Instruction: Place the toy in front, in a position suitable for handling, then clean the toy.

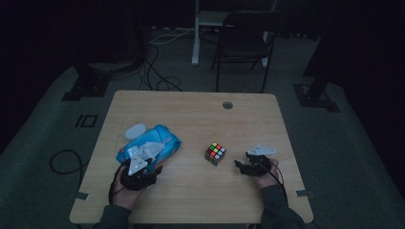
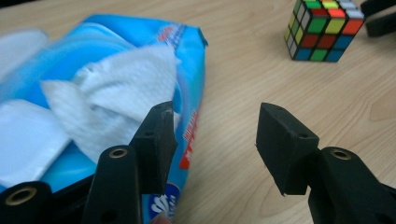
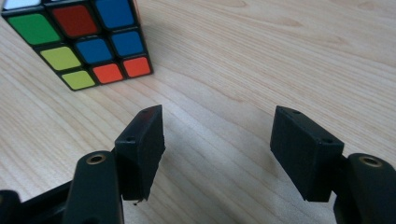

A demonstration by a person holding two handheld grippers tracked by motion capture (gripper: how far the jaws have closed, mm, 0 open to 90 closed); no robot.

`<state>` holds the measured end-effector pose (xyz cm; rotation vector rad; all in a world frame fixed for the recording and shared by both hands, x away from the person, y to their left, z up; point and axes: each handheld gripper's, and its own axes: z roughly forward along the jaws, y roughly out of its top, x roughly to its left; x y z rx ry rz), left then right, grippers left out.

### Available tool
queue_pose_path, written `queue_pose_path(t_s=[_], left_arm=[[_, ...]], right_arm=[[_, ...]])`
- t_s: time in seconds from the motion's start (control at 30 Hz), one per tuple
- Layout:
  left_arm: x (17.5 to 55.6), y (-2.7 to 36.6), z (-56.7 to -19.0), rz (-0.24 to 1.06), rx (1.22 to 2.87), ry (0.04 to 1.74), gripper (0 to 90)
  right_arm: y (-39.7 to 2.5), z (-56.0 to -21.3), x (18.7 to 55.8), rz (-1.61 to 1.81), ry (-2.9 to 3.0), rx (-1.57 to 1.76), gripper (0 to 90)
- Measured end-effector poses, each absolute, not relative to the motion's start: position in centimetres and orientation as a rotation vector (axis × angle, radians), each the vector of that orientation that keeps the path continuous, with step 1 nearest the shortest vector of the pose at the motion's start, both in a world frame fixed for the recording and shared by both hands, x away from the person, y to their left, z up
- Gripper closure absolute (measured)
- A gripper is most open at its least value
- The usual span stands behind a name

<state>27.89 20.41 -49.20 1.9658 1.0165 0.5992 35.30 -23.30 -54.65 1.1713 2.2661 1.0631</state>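
left gripper: jaws apart, empty, at the wipes pack's near edge, one jaw against it | wipe sticks up from pack | right gripper: jaws apart, empty, low over table | cube just beyond it, apart | pack table-left, cube centre-right

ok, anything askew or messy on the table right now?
Mostly tidy. The blue wipes pack lies open with a white wipe bunched up out of its opening, beside the left hand-held gripper. The scrambled puzzle cube sits square on the table. No spills or damage visible.
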Motion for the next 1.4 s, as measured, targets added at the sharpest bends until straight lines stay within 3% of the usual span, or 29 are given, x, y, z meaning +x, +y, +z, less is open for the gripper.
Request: queue_pose_path(t_s=[0.53, 1.1, 1.4], left_arm=[[29.4, 23.9, -46.2, 0.757, 1.944, 1.039, 45.6], [35.8, 22.3, -48.3, 0.592, 2.12, 1.094, 44.2], [36.2, 23.0, -48.7, 0.486, 2.057, 1.155, 59.2]], right_arm=[[-23.3, -54.9, 35.5, 1.036, 2.268, 1.187, 33.7], [-23.2, -55.0, 35.5, 1.033, 2.275, 1.179, 33.8], [-23.2, -55.0, 35.5, 1.034, 2.276, 1.177, 33.6]])
